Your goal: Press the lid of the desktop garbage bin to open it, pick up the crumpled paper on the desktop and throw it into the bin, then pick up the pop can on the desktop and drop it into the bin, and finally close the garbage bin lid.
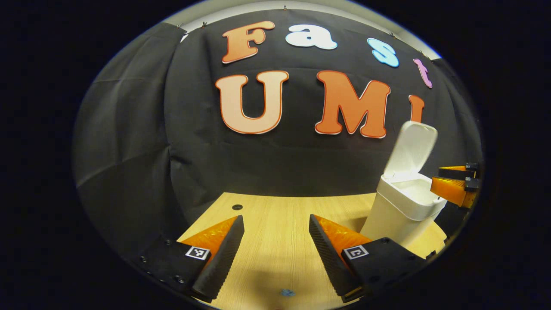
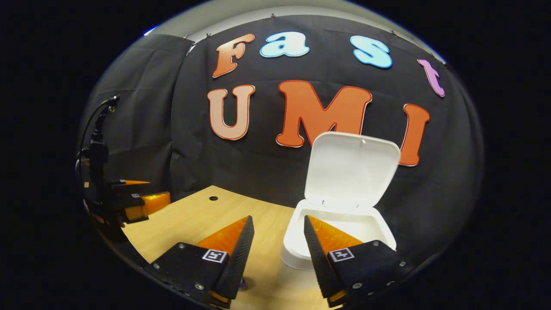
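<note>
My left gripper (image 1: 276, 224) and right gripper (image 2: 279, 224) both gape empty over the counter (image 1: 275, 249), the bin (image 2: 340, 232) at lower right, its lid (image 2: 351, 170) upright.

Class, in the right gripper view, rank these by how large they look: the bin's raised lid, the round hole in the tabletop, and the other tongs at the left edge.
1. Raised lid, largest.
2. Other tongs, smaller, though farther from the camera.
3. Round hole, smallest.
</note>
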The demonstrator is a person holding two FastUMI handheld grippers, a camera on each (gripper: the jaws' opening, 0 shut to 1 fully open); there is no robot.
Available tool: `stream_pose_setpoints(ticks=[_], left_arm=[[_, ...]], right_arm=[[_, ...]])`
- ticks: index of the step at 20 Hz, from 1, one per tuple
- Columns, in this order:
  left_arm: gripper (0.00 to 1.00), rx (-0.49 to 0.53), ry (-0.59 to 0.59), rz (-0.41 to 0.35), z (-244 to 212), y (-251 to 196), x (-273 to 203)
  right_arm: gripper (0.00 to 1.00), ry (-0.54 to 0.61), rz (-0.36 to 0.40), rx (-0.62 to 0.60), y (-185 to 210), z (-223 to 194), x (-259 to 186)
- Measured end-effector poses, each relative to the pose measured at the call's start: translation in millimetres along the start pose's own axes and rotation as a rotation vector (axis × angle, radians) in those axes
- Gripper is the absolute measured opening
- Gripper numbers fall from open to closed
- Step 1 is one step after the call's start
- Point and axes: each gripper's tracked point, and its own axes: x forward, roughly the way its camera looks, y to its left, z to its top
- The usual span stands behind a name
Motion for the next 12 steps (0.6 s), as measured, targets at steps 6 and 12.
stream_pose_setpoints(ticks=[6,12], left_arm=[[0.96,-0.008,0.184,-0.133,-61.4,-12.2,14.1],[0.97,-0.015,0.388,-0.216,-120.2,-13.7,2.5]], right_arm=[[0.8,0.096,0.02,0.021,34.9,-36.4,-0.5],[0.98,0.222,0.001,0.085,51.3,-91.9,-0.6]])
